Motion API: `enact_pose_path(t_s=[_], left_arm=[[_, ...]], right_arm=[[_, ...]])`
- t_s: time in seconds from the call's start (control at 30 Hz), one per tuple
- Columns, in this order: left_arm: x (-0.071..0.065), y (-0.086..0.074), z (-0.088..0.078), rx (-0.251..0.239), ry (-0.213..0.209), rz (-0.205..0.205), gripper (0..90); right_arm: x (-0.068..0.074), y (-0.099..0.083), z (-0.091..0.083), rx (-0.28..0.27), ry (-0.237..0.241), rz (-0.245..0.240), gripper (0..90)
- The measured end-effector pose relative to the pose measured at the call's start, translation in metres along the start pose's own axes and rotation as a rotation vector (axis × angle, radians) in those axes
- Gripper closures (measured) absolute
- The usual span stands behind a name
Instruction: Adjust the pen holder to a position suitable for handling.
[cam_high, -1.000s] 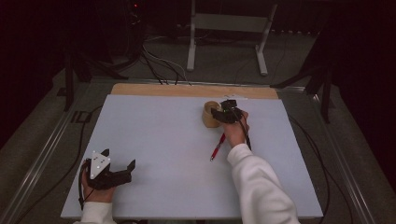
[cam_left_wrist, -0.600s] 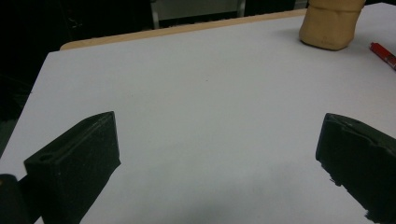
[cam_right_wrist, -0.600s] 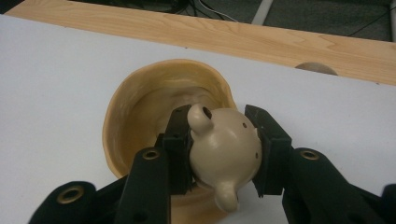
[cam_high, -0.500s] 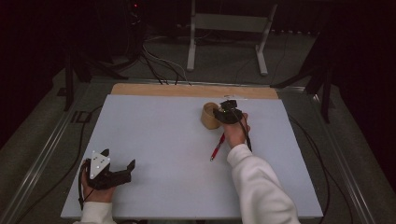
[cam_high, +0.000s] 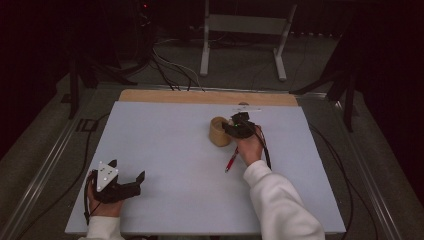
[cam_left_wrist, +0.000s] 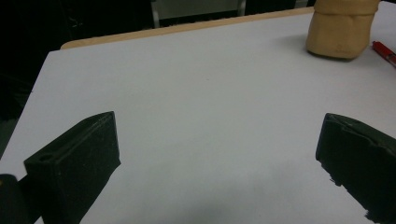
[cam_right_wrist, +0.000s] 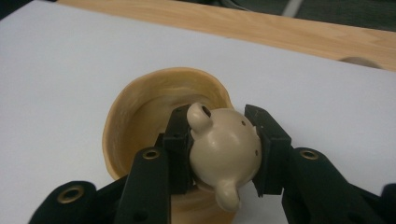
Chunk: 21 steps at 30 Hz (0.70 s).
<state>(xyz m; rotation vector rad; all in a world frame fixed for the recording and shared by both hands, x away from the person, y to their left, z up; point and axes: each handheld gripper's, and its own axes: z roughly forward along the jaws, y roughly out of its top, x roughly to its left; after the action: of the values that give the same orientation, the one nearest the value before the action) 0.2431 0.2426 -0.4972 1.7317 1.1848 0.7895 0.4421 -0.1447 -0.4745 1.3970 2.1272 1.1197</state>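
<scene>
A tan cup (cam_high: 218, 132) stands on the white tabletop (cam_high: 165, 150), right of centre. My right gripper (cam_high: 236, 127) hovers at the cup's right rim. In the right gripper view this gripper (cam_right_wrist: 225, 142) is shut on a small round beige ceramic piece (cam_right_wrist: 229, 156) with a spout and tiny holes, held over the cup's (cam_right_wrist: 135, 107) mouth. A red pen (cam_high: 231, 160) lies just behind that hand. My left gripper (cam_high: 127, 170) rests at the near left corner, open (cam_left_wrist: 217, 144) with nothing between its jaws. The cup (cam_left_wrist: 341, 28) and pen tip (cam_left_wrist: 385, 50) show far ahead of it.
A wooden strip (cam_high: 200, 96) runs along the table's far edge. Beyond it, cables (cam_high: 165, 65) and a metal stand (cam_high: 240, 30) lie on the dark floor. A cable (cam_high: 262, 145) trails from the right gripper over the tabletop.
The right hand has edged slightly toward the person with the beige piece still held at the cup. The left gripper has stayed put.
</scene>
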Motion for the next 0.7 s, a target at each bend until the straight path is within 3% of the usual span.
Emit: enact_pose_path(t_s=[0.47,0.7], left_arm=[[-0.001,0.000,0.000,0.005,-0.001,0.004,0.2],[-0.001,0.000,0.000,0.006,-0.001,0.005,0.2]], right_arm=[[0.051,-0.015,-0.016,-0.003,0.124,-0.148,64.6],[0.065,-0.022,-0.017,-0.012,0.160,-0.160,64.6]])
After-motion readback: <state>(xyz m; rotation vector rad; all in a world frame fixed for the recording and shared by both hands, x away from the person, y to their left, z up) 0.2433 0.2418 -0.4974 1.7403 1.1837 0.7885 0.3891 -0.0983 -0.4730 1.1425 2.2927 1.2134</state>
